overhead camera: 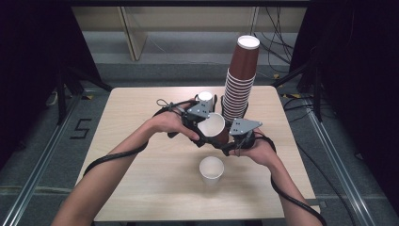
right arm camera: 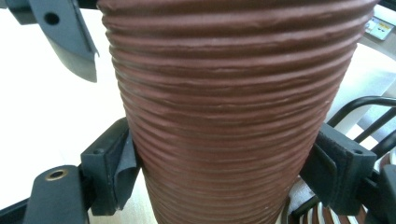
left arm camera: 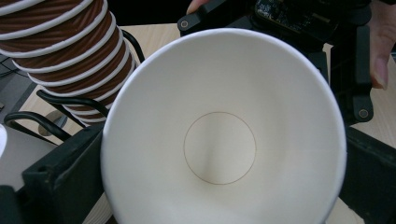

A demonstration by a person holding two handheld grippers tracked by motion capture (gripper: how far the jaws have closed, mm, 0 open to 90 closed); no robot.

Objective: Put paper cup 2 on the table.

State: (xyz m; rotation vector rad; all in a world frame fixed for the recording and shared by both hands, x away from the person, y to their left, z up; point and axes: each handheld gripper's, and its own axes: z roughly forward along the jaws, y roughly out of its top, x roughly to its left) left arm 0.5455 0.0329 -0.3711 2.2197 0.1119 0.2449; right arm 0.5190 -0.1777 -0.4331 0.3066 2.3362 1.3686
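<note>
Ribbed brown outside, plain white inside: held cup (overhead camera: 214,128). Brown with white rims: cup stack (overhead camera: 240,80) behind it. White: upright cup (overhead camera: 211,169) before it.

Brown ribbed paper cup (overhead camera: 214,128), white inside, tipped on its side, mouth toward us, held above table just beside tall cup stack (overhead camera: 240,87).

Your held cup (right arm camera: 229,116) looks like paper, brown and finely ribbed outside, smooth matt white inside (left arm camera: 219,140). The stack (overhead camera: 240,84) shares that ribbed brown skin. Your fingers (right arm camera: 109,168) are matt black, probably rubber-padded plastic. The counter (overhead camera: 141,108) is pale wood grain, matt.
</note>
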